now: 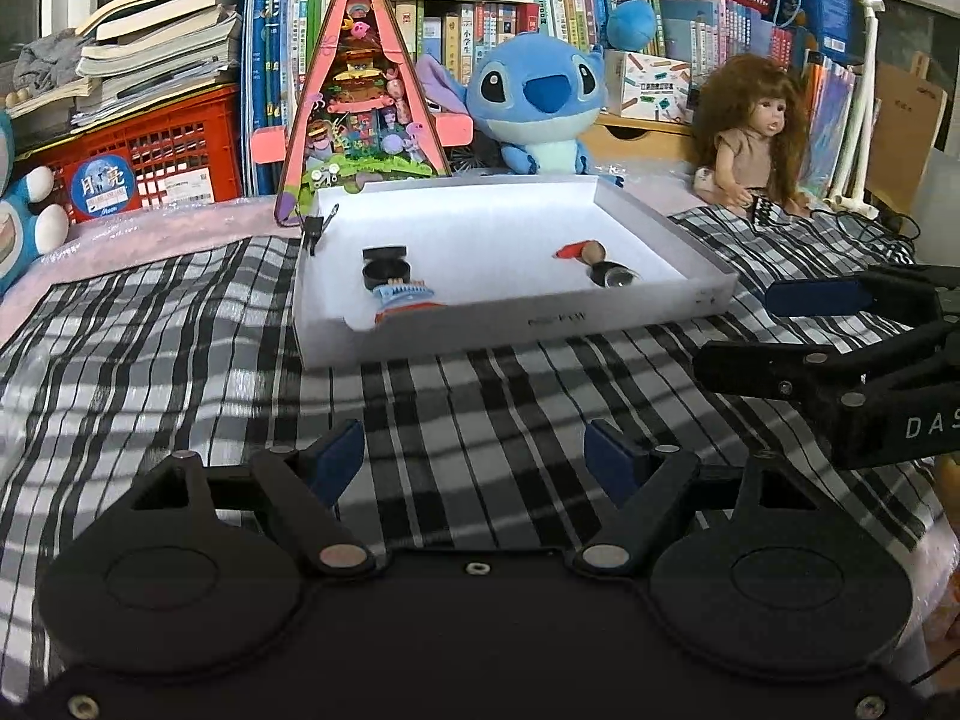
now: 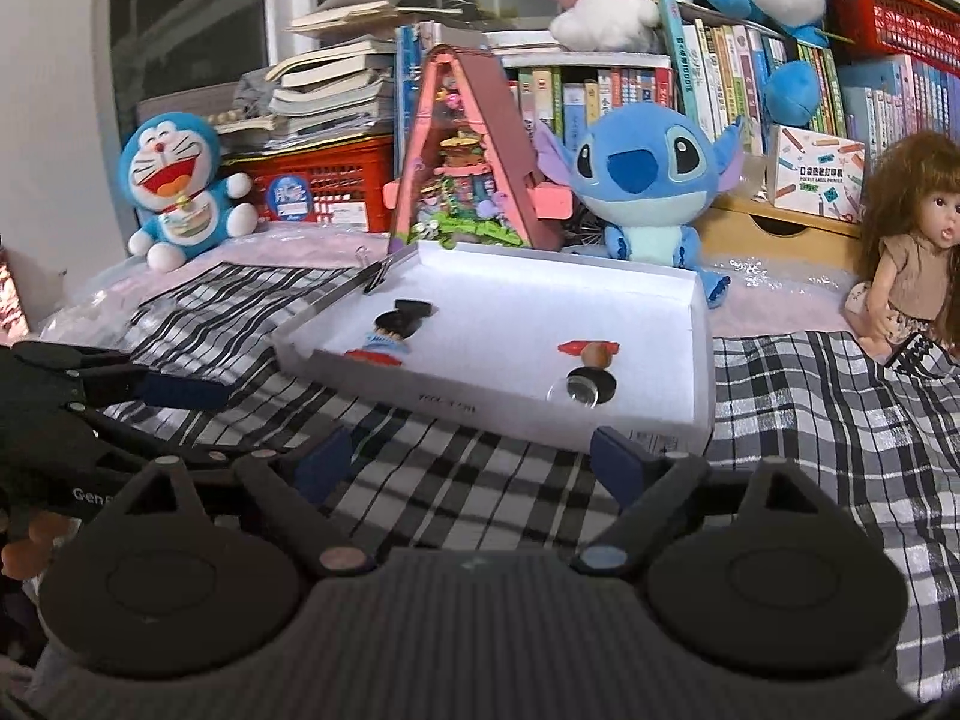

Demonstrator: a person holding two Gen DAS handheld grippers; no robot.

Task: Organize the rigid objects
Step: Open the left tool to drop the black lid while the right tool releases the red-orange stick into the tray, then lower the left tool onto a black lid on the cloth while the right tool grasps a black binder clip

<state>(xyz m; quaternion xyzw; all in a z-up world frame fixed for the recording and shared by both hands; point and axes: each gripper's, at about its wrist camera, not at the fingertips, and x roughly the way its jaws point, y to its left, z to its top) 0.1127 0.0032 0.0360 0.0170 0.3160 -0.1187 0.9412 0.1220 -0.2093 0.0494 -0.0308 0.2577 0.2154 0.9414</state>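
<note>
Left wrist view: the left gripper [image 1: 474,456] hovers over the checked cloth [image 1: 180,324] with its two fingers apart and nothing between them, the white tray [image 1: 660,222] lying ahead of the fingertips. Four small things rest inside the tray: one black round case [image 1: 385,267], one blue-and-red figure [image 1: 403,297], one red-and-tan piece [image 1: 581,251] and one glass-topped knob [image 1: 613,276]. Right wrist view: the right gripper [image 2: 471,450], jaws also spread and empty, faces the same tray's near wall, beyond which sit three plush toys and one doll [image 2: 912,240].
</note>
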